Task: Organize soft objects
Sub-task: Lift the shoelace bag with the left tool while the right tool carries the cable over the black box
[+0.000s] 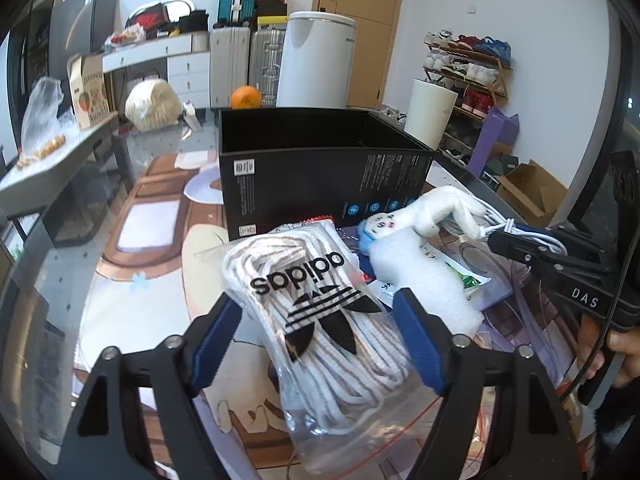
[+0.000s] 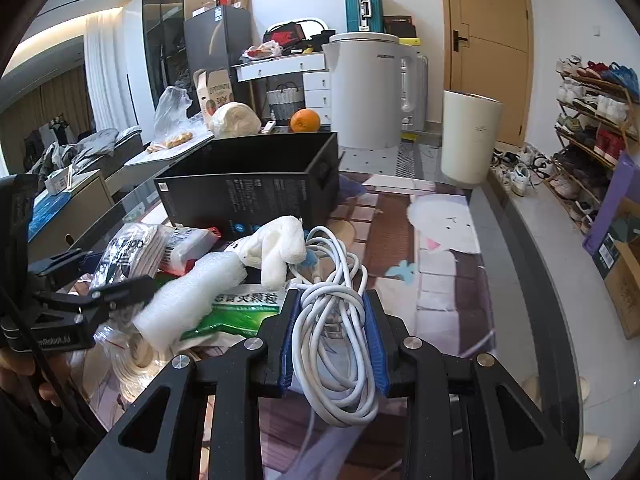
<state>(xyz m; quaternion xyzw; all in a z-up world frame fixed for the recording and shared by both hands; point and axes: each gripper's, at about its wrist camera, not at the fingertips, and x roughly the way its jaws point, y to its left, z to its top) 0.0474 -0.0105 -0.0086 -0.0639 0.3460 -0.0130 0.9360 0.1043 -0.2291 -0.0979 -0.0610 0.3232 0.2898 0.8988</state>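
Right now the right tongs (image 2: 331,336) are squeezing the cable (image 2: 332,344), with the box (image 2: 248,188) lying ahead and to their left, while the left tongs (image 1: 318,336) are sitting open around the bag (image 1: 320,320) on the bench (image 1: 136,320).

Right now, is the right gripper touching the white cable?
Touching. The right wrist view shows the right gripper with both blue pads pressed against the coiled white cable, no gap either side.
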